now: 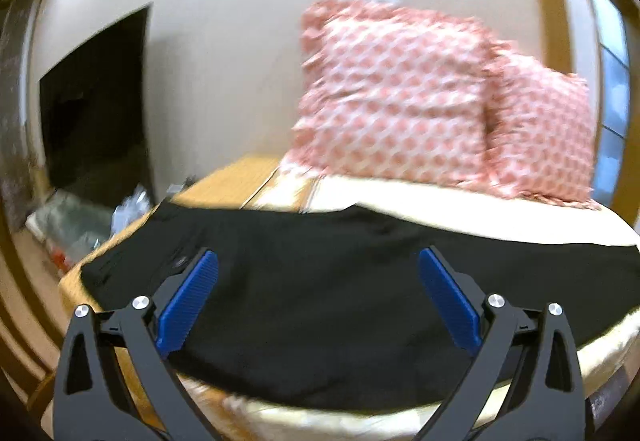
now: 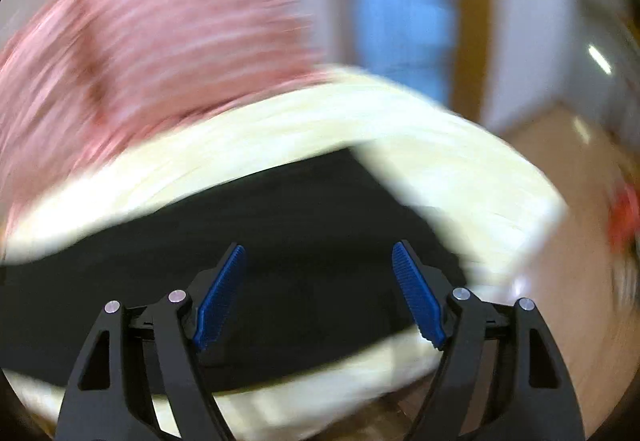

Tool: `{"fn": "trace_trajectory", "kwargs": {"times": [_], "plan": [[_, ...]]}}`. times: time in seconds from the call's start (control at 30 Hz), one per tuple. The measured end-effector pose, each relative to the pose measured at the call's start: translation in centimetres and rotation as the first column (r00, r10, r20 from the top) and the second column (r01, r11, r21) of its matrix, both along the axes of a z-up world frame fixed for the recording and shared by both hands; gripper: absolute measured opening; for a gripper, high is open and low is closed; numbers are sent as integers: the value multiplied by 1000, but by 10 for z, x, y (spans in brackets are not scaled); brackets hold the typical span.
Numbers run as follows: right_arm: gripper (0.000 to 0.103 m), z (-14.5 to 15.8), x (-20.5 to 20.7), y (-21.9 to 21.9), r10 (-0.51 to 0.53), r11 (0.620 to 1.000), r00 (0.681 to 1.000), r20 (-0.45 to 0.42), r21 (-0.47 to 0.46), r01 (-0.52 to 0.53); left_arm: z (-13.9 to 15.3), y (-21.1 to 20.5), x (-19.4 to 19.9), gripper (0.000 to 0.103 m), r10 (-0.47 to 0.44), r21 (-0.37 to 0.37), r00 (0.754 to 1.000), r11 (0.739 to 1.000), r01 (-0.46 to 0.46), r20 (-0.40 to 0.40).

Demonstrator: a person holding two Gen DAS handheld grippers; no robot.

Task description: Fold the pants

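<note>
Black pants (image 1: 320, 281) lie spread flat across a cream-covered bed (image 1: 520, 209). In the left wrist view my left gripper (image 1: 318, 261) is open and empty, its blue pads wide apart above the middle of the pants. In the right wrist view, which is motion-blurred, the pants (image 2: 280, 225) run from the left edge to a straight end near the bed's right side. My right gripper (image 2: 318, 257) is open and empty above that end part of the pants.
Two pink patterned pillows (image 1: 400, 93) stand at the head of the bed, also a pink blur in the right wrist view (image 2: 160, 41). A wooden bedside surface (image 1: 236, 181), a dark screen (image 1: 96, 113) and floor clutter (image 1: 80, 225) are left. A window (image 2: 396, 21) is behind the bed.
</note>
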State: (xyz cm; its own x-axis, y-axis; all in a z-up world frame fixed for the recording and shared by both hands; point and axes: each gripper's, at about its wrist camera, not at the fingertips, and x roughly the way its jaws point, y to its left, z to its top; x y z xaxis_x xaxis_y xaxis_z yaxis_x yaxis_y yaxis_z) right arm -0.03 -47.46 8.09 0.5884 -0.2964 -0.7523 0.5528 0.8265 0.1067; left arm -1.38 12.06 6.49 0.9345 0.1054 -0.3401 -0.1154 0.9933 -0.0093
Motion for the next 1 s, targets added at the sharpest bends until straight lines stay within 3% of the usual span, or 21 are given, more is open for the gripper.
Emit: {"fn": "trace_trajectory", "kwargs": {"times": [0.07, 0.2, 0.3, 0.43, 0.57, 0.63, 0.7, 0.83, 0.9, 1.0], "plan": [[77, -6, -19, -38, -140, 988, 990, 20, 62, 139, -2, -21, 8, 101, -65, 29, 998, 997, 66, -19], [71, -26, -29, -70, -211, 965, 977, 19, 165, 206, -19, -46, 23, 101, -153, 28, 984, 987, 156, -93], [61, -29, -27, -58, -180, 973, 983, 22, 151, 175, -33, -57, 29, 101, -176, 35, 974, 983, 183, -143], [58, -30, -27, -38, -116, 984, 993, 23, 137, 112, -45, -58, 34, 101, -191, 5, 962, 981, 196, -194], [44, -31, -28, -12, -20, 968, 995, 98, 251, -5, -54, -54, 38, 101, -198, -45, 953, 980, 193, -231], [43, -33, -25, 3, 16, 961, 993, 118, 274, -48, -59, -52, 41, 101, -203, -74, 946, 979, 190, -252], [41, -33, -24, 3, -13, 967, 992, 125, 253, -19, -62, -50, 43, 101, -209, -97, 941, 977, 189, -267], [27, -41, -29, -30, -145, 934, 974, 177, 349, 76, -67, -45, 44, 101, -215, -134, 936, 974, 184, -280], [13, -46, -31, -38, -169, 928, 967, 189, 362, 92, -69, -43, 45, 101, -211, -140, 935, 974, 177, -285], [6, -49, -33, -39, -172, 921, 962, 210, 382, 81, -69, -43, 45, 101, -213, -144, 935, 973, 178, -284]]}}
